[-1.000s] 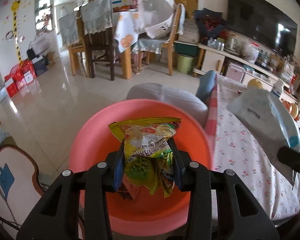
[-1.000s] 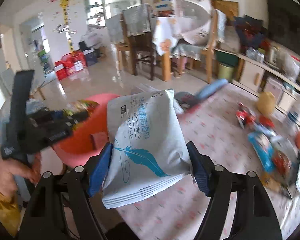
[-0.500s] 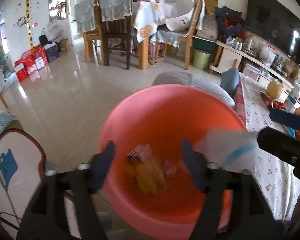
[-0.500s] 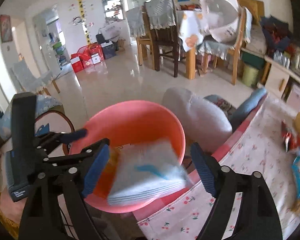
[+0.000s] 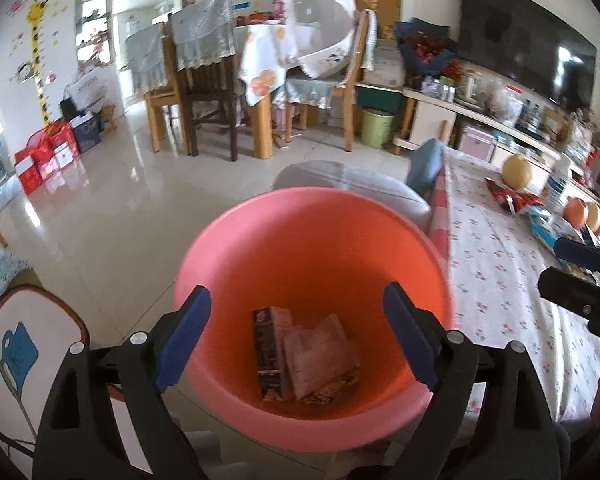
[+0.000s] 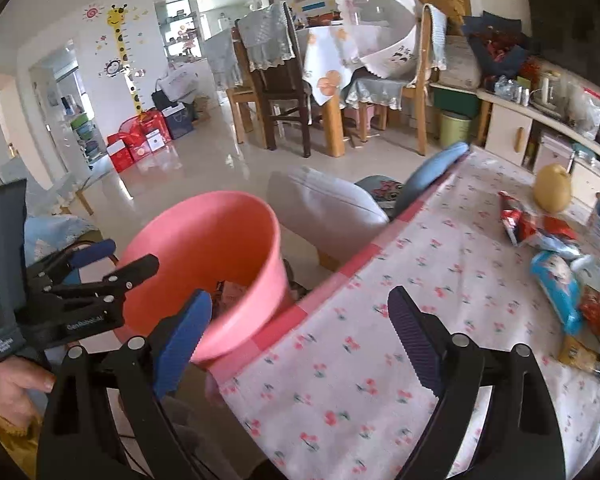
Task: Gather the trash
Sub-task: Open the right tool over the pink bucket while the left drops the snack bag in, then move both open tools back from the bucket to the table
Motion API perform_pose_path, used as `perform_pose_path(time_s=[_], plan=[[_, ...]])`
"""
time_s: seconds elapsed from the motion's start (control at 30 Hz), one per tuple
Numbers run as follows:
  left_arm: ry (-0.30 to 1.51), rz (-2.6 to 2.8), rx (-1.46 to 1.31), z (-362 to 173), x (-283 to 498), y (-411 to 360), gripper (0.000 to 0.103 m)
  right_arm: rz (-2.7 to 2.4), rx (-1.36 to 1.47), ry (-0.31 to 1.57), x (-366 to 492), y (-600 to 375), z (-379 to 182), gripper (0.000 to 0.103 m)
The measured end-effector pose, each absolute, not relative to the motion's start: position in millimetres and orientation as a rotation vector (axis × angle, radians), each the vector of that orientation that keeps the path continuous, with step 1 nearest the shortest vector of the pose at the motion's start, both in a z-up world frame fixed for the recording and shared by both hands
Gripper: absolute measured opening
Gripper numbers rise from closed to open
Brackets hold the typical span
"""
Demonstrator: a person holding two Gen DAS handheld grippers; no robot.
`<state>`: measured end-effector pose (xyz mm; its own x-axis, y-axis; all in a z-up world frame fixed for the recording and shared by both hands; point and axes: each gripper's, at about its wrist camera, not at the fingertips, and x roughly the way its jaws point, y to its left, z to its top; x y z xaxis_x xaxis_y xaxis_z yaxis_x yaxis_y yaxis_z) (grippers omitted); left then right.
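The table [image 6: 340,360] wore a white cloth printed with small red flowers, pink-checked along its left edge. Toward its far right corner lay a yellow round fruit [image 6: 553,193], red snack wrappers [image 6: 518,224], a blue packet [image 6: 556,286] and other crumpled packaging, close together.

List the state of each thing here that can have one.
Left gripper: jaws opening, nothing between them.
Right gripper: open, empty.
Round pink plastic basin: upright, holding wrappers.
Dark snack box: lying inside the basin.
Blue snack packet: lying on the floral tablecloth.
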<state>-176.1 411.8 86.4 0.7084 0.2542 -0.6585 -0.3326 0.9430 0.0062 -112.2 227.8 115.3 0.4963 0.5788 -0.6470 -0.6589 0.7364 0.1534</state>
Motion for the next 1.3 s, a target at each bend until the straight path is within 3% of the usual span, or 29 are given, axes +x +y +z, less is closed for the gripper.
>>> perform_pose_path(time_s=[0.47,1.3], plan=[[0.668,0.215,-0.032,111.2,-168.9,336.1,0.088,0.673,-0.176,0.624,-142.9,165.2,126.7,0.09],[0.693,-0.008,0.072,116.5,-136.6,205.4,0.088,0.52,0.041,0.586,-114.3,16.9,136.8,0.09]])
